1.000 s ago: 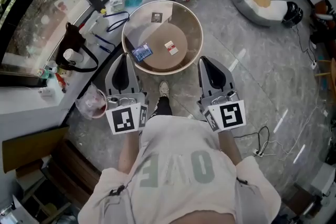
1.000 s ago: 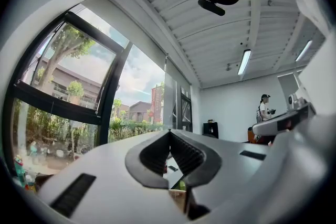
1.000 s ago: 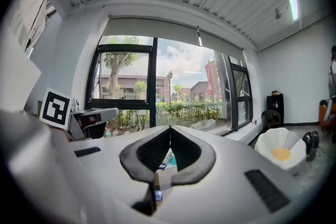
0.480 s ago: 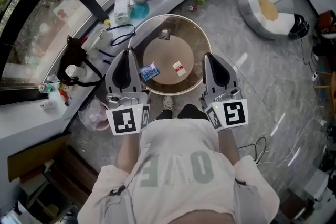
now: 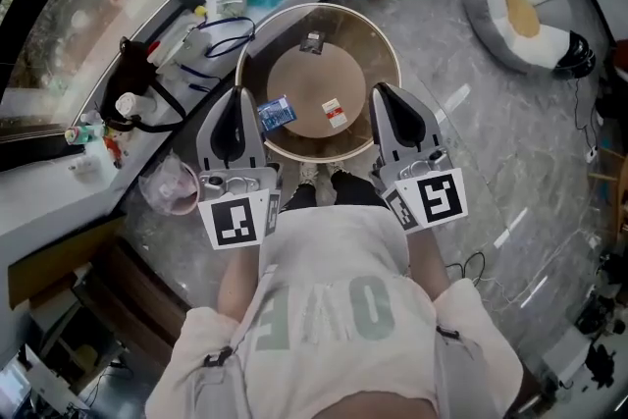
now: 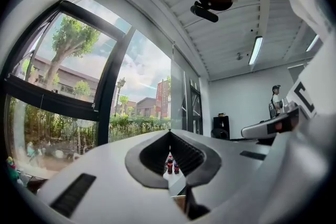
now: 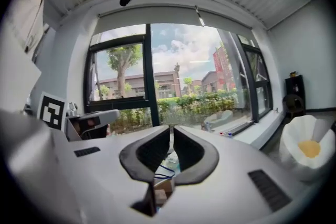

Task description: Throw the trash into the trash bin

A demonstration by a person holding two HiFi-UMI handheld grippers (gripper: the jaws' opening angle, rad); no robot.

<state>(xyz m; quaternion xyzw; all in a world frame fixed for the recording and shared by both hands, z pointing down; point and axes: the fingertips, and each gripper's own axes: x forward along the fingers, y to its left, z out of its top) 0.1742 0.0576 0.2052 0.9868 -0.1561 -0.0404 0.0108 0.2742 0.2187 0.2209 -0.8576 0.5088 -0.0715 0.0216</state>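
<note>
Presently holds left gripper (image 5: 235, 99) and right gripper (image 5: 382, 94) closed, empty, at 6 o'clock of the table (image 5: 389, 44); could shove the blue packet (image 5: 277, 112) off unless opened first.

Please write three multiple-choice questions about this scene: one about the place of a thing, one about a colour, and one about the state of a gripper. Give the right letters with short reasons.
1. Where does the blue packet lie?
A) on the floor
B) on the round table
C) on the window ledge

2. What colour is the middle of the white beanbag?
A) yellow
B) green
C) black

3. How do the jaws of the right gripper stand?
A) wide apart
B) closed on the blue packet
C) together, with nothing between them

Answers: 1 B, the head view shows the packet on the table top. 2 A, a yellow patch sits in the white cushion. 3 C, the right gripper view shows the tips meeting, with nothing held between them.
</note>
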